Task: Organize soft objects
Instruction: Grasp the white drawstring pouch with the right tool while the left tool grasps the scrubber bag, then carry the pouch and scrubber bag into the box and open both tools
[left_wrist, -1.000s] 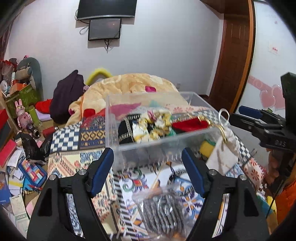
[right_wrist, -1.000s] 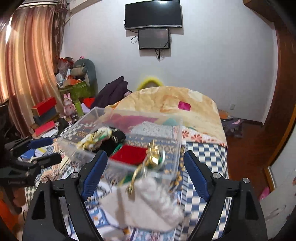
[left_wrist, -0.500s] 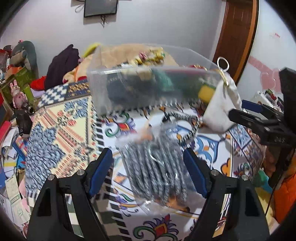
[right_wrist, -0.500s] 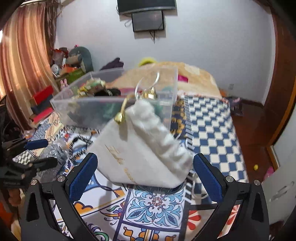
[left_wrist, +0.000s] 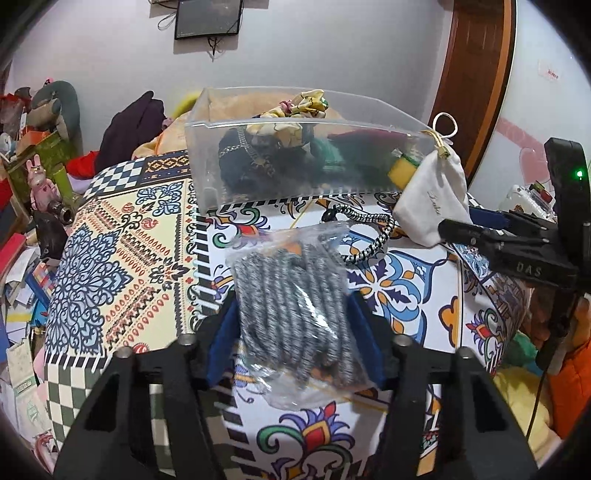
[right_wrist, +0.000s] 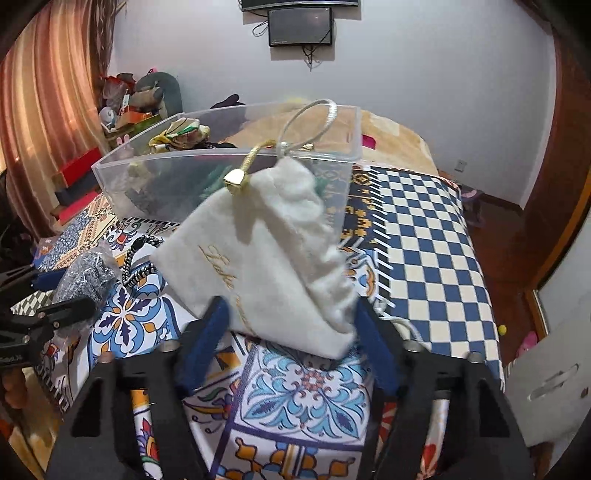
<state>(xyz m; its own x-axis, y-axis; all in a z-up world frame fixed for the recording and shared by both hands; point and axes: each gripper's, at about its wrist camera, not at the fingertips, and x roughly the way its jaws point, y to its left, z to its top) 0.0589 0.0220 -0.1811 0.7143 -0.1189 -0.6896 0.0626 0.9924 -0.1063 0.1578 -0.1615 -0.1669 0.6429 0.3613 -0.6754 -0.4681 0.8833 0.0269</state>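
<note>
Both tongs (left_wrist: 295, 339) (right_wrist: 291, 339) (blue-padded) partly closed

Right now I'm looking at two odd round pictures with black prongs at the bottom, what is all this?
Those prongs belong to two hand-held grasping tools, each carrying a wide-angle camera, so each picture looks along one tool. The left tool is closed on a clear bag of grey cord. The right tool is closed on a white drawstring pouch. Both sit on a patterned bedspread. Behind them stands a clear plastic bin that already holds soft things.
</note>
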